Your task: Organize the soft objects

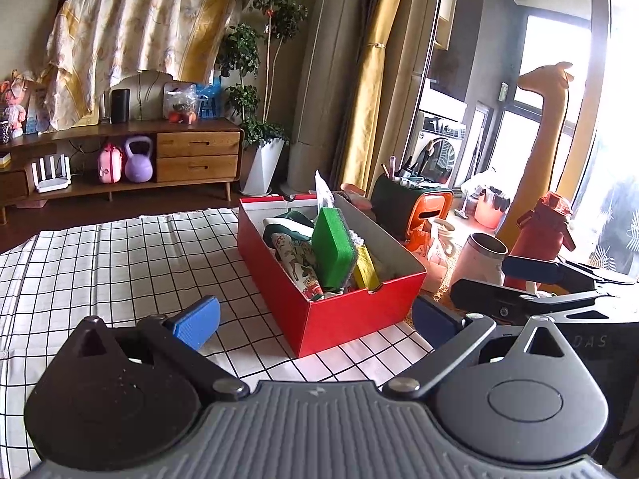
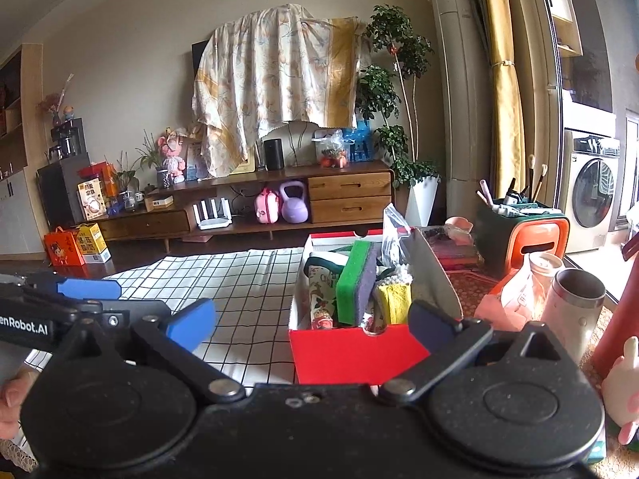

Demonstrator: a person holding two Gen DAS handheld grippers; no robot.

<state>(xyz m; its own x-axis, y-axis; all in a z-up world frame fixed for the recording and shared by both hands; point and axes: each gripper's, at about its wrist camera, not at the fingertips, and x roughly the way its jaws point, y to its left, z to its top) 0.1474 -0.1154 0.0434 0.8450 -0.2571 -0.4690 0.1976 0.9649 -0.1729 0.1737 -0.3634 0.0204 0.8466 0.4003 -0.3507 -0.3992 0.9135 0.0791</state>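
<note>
a: where are the soft things?
b: in the red shoebox [image 1: 351, 311] on the checked cloth [image 1: 120, 263]. a green sponge [image 1: 333, 247] stands upright in the middle, a yellow cloth [image 1: 365, 269] just beside it, a printed fabric piece [image 1: 297, 263] on its other side.
a: and the grippers?
b: left gripper [image 1: 315, 315] hangs before the box, jaws spread wide, nothing between them. right gripper [image 2: 311, 323] is the same, jaws wide apart and empty.
a: around the box?
b: a steel cup [image 1: 483, 257] and a red bottle [image 1: 539, 231] just past it, a green pen holder [image 1: 403, 203] behind.
</note>
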